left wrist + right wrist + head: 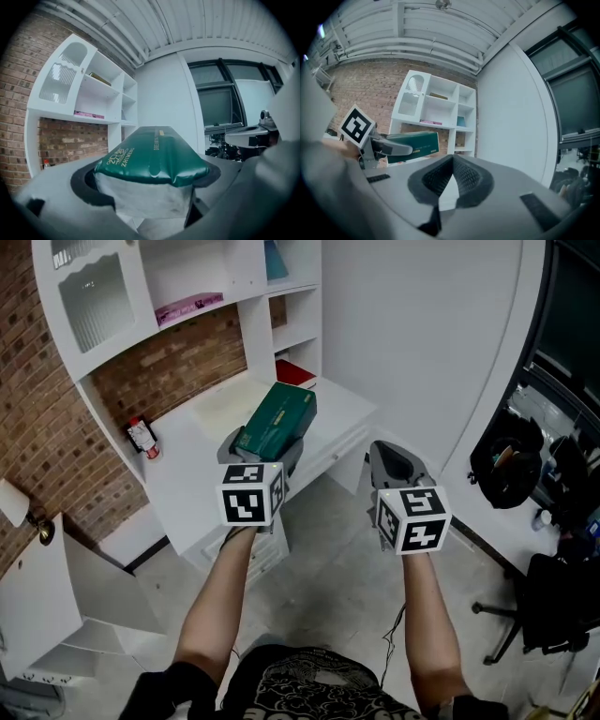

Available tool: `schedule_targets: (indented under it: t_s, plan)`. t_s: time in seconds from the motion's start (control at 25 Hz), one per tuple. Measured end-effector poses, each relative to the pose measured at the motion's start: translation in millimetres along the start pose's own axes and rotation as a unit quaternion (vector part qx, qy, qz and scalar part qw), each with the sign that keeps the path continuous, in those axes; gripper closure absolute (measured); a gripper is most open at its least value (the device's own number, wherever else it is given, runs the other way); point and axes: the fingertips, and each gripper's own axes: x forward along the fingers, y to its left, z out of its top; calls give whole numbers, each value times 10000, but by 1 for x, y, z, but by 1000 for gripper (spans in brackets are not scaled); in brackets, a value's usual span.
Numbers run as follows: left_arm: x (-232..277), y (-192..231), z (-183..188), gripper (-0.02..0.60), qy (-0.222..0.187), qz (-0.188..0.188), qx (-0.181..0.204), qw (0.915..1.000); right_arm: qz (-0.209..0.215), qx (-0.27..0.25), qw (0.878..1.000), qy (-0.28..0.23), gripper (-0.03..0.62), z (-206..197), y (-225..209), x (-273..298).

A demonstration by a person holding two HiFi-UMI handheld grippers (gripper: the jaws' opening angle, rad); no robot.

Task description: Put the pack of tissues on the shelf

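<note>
The pack of tissues (278, 416) is a dark green wrapped block with gold print, and it hangs level over the front of the white desk (192, 474). My left gripper (265, 444) is shut on its near end, jaws wide on either side. In the left gripper view the pack (152, 157) fills the space between the jaws of the left gripper (147, 187), pointing at the white shelf unit (101, 101). My right gripper (394, 460) floats to the right over the floor, shut with nothing in it. In its own view the right gripper (452, 164) has its pads meeting, and the pack (415, 146) shows at left.
The shelf unit (234, 298) holds a pink book (187, 307), a teal book (275, 259) and a red item (292, 371). A small red-capped bottle (141, 437) stands on the desk by the brick wall. An open white door (37, 596) is lower left; an office chair (553, 606) is right.
</note>
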Motion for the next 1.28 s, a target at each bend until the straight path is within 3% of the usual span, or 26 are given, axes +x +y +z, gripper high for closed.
schedule_targets:
  t_s: [0.56, 1.28]
  plan:
    - [77, -22, -7, 109, 64, -177, 10, 9998, -128, -49, 9999, 93, 591, -17, -60, 36]
    - [280, 80, -2, 109, 166, -312, -108, 9993, -303, -212, 9987, 349, 591, -15, -118, 251]
